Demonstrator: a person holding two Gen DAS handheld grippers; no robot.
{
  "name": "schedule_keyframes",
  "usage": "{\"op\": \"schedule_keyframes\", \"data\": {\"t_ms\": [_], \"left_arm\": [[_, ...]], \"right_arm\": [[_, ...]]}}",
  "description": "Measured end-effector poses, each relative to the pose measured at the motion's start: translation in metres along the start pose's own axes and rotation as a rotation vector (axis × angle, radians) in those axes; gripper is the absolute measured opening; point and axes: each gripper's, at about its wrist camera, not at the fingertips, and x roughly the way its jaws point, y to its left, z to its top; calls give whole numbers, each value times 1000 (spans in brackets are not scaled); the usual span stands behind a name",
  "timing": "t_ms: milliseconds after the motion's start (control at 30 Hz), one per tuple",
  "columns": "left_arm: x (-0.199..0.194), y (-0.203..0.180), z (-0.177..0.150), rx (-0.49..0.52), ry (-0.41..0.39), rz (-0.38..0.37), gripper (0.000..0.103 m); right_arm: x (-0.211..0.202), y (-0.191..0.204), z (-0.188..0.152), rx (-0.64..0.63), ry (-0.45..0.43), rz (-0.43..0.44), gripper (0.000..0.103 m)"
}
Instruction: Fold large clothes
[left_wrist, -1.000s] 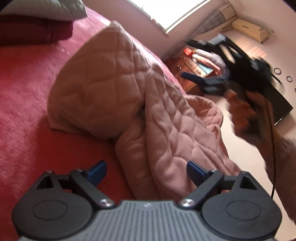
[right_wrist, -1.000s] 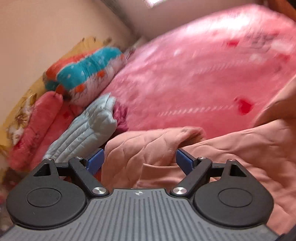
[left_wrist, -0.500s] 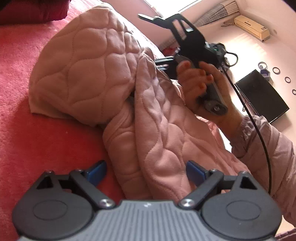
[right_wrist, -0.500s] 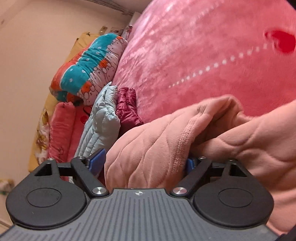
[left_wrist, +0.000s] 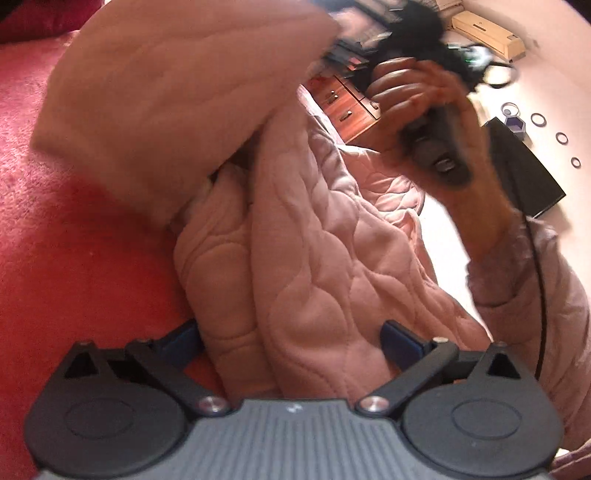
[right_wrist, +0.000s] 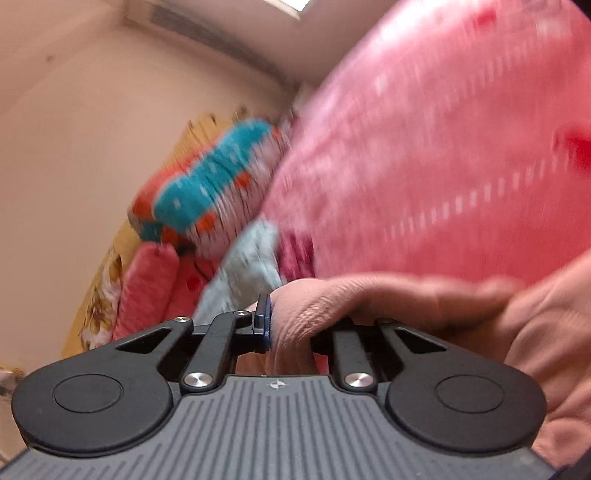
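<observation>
A large pink quilted garment lies bunched on the red bed cover. My left gripper sits low at its near end, jaws opening wide, with a thick roll of the fabric between the blue pads but not pinched. In the right wrist view my right gripper is shut on a fold of the garment, and the cloth hides its right pad. In the left wrist view the right gripper is a dark blur at the top, held by a hand, with the garment's upper part lifted beside it.
Stacked pillows, a pale blue quilted piece and a dark red one lie at the bed's far end by the wall. A wooden drawer unit and a flat black object are beyond the bed. A pink sleeve is at right.
My right gripper went from open around the garment's edge to shut on it, and the fold rose. My left gripper moved closer in, so the fabric roll now lies between its pads.
</observation>
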Motion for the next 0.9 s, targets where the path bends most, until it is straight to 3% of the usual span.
{"op": "schedule_keyframes", "data": {"t_ms": [167, 300, 500, 667, 900], "left_arm": [[5, -8, -2, -9, 20, 5, 102], [10, -19, -1, -14, 70, -20, 102], [22, -53, -9, 78, 115, -22, 102], [37, -83, -14, 99, 63, 32, 101], [59, -110, -14, 4, -17, 142, 56]], "right_arm": [[-86, 52, 28, -177, -254, -42, 15], [-157, 91, 39, -339, -428, -143, 15], [-242, 101, 35, -363, -581, -203, 15], [-291, 111, 24, -371, -656, -205, 15], [-321, 145, 4, -444, -688, -214, 15]]}}
